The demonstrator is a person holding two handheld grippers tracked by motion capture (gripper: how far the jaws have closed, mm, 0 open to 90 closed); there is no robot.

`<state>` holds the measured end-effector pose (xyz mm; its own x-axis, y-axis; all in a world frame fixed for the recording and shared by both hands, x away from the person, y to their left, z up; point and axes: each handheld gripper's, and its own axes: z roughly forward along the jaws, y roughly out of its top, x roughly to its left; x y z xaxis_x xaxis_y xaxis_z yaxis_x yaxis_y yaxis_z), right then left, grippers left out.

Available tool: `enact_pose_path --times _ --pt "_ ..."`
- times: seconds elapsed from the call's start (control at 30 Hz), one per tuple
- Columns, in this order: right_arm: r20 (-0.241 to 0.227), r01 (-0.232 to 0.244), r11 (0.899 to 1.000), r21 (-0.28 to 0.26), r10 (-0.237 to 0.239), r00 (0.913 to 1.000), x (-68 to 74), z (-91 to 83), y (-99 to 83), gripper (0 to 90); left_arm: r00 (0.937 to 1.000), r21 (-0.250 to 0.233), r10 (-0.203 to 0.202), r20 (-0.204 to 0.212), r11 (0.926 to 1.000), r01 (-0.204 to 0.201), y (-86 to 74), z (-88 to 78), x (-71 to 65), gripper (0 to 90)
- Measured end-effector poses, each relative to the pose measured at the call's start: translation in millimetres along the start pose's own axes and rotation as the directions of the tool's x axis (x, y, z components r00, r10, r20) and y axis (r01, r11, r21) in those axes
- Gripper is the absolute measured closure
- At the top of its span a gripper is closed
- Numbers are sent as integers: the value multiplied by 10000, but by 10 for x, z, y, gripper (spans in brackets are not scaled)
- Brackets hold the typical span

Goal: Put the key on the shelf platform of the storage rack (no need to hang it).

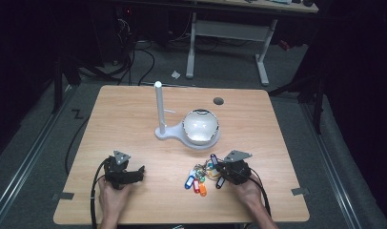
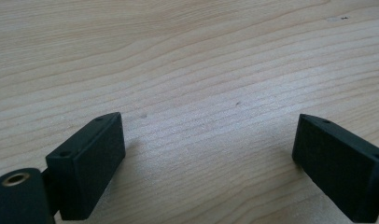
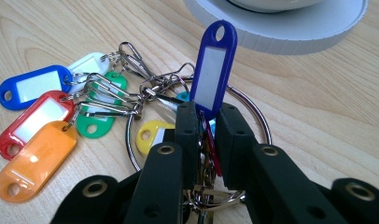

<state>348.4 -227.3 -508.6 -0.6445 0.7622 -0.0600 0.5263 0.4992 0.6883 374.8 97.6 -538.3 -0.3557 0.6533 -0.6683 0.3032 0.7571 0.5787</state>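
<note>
A bunch of coloured key tags [image 1: 197, 180] on a metal ring [image 3: 253, 109] lies on the wooden table [image 1: 134, 119] near the front right. My right gripper [image 1: 221, 171] [image 3: 207, 116] is shut on the lower end of a dark blue tag [image 3: 212, 65], which stands upright between the jaws. Blue, red, orange, green, white and yellow tags [image 3: 36, 126] fan out flat to its left. My left gripper [image 1: 140, 172] [image 2: 206, 144] rests low over bare wood at the front left, open with nothing between its jaws.
A white stand with an upright post [image 1: 159, 107] and a shiny round bowl [image 1: 200, 126] sits mid-table, its white base [image 3: 290, 28] just beyond the tags. A dark round grommet [image 1: 218, 101] marks the far side. Cables [image 1: 92, 195] trail off the front edge.
</note>
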Motion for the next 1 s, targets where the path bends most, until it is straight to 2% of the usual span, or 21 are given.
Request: enact_pose_path --times 0.23,0.6,0.8,1.0 --pt "184 -47 9997 -220 51 9998 -53 -96 8 810 10000 2 -10 -2 10000 10 0 0 -1 96" --pt "138 -231 9980 -583 240 9996 -178 -307 56 817 10000 0 -20 -4 10000 20 0 0 -1 97" --pt "315 -533 9950 -840 561 9979 -287 -466 69 821 10000 -3 -21 -4 10000 21 0 0 -1 97" --pt "257 -806 9885 -1279 845 9961 -391 -641 100 822 10000 -7 -31 -8 10000 31 0 0 -1 98"
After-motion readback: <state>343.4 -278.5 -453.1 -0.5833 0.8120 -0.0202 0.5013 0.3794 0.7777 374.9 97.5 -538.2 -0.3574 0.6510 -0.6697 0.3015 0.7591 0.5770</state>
